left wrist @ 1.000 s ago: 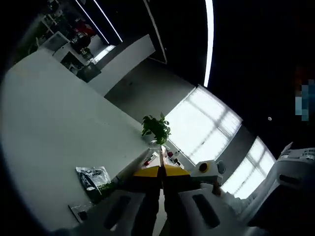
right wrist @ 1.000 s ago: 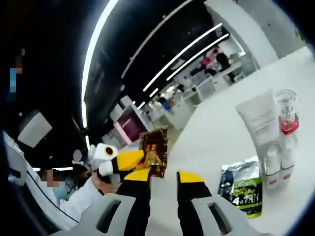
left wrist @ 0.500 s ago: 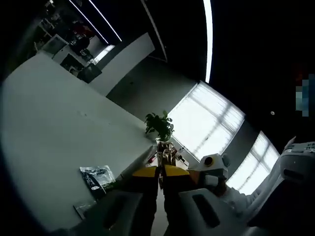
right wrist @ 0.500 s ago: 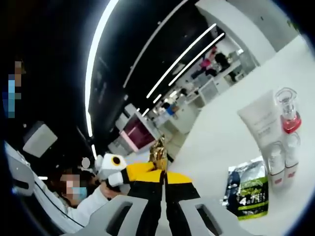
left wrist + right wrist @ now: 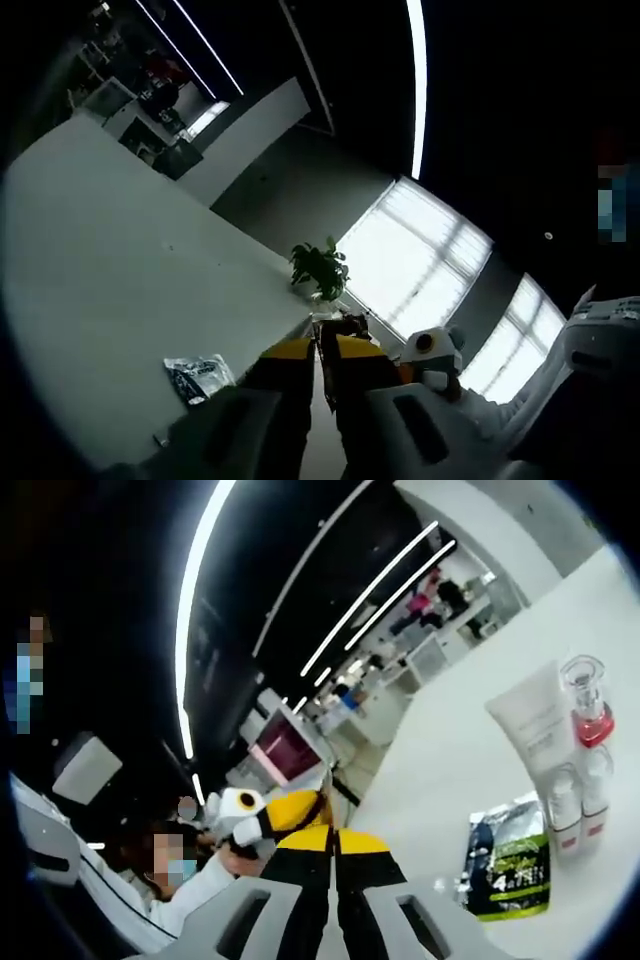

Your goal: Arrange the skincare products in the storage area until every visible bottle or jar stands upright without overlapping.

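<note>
My right claw (image 5: 334, 842), wide apart a second ago, is now pinched closed on nothing; my left claw (image 5: 320, 352) stays closed; the tube (image 5: 532, 723), bottles (image 5: 588, 702) and sachet (image 5: 504, 862) wait untouched on the table (image 5: 450, 750); arranging hasn't begun.

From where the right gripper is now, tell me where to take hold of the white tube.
Grip the white tube across its flat middle, probably coming from its open side away from the red-based bottle. It stands upright with a wide, thin body, and the bottle crowds the other edge. The right gripper, now shut, must open first.
</note>
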The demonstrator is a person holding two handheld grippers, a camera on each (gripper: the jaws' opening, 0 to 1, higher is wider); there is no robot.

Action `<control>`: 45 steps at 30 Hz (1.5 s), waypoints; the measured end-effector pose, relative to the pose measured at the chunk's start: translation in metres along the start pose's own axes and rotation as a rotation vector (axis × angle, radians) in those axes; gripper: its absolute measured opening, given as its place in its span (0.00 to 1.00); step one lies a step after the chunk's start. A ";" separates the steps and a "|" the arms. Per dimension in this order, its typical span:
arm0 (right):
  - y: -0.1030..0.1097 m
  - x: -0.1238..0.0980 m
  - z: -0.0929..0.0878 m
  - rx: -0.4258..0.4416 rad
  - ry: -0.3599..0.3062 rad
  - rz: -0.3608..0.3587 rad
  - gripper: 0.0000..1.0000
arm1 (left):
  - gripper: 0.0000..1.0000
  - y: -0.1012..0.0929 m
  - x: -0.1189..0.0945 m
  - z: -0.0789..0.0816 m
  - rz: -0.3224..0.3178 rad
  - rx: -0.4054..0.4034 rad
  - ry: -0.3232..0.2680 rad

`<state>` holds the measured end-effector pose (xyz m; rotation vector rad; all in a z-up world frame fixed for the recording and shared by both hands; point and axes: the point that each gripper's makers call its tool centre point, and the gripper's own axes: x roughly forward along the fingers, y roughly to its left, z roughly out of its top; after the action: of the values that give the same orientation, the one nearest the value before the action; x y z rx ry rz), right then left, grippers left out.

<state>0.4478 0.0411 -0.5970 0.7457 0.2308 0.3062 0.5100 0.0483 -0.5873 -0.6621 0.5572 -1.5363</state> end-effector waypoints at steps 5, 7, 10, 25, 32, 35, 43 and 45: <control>0.001 0.001 -0.005 0.001 0.025 0.003 0.00 | 0.04 -0.005 0.001 0.001 -0.042 -0.021 0.002; 0.001 0.002 -0.005 0.005 0.028 0.001 0.00 | 0.00 -0.001 0.001 -0.004 -0.025 0.011 0.037; -0.002 0.005 -0.009 -0.015 0.054 -0.009 0.00 | 0.00 0.005 0.002 -0.007 -0.007 0.026 0.054; -0.049 0.032 -0.041 -0.261 0.252 -0.189 0.00 | 0.00 0.069 -0.006 -0.035 0.243 0.245 0.214; -0.067 0.055 -0.049 -0.307 0.304 -0.209 0.00 | 0.00 0.100 -0.010 -0.036 0.324 0.264 0.231; -0.078 0.063 -0.052 -0.326 0.326 -0.220 0.00 | 0.00 0.115 -0.010 -0.040 0.361 0.310 0.264; -0.106 0.080 -0.070 -0.397 0.393 -0.270 0.00 | 0.00 0.150 -0.010 -0.055 0.431 0.336 0.342; -0.113 0.084 -0.074 -0.405 0.405 -0.283 0.00 | 0.00 0.159 -0.010 -0.057 0.443 0.343 0.355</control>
<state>0.5244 0.0385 -0.7365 0.2380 0.6312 0.2215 0.5835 0.0443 -0.7392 0.0070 0.6358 -1.2858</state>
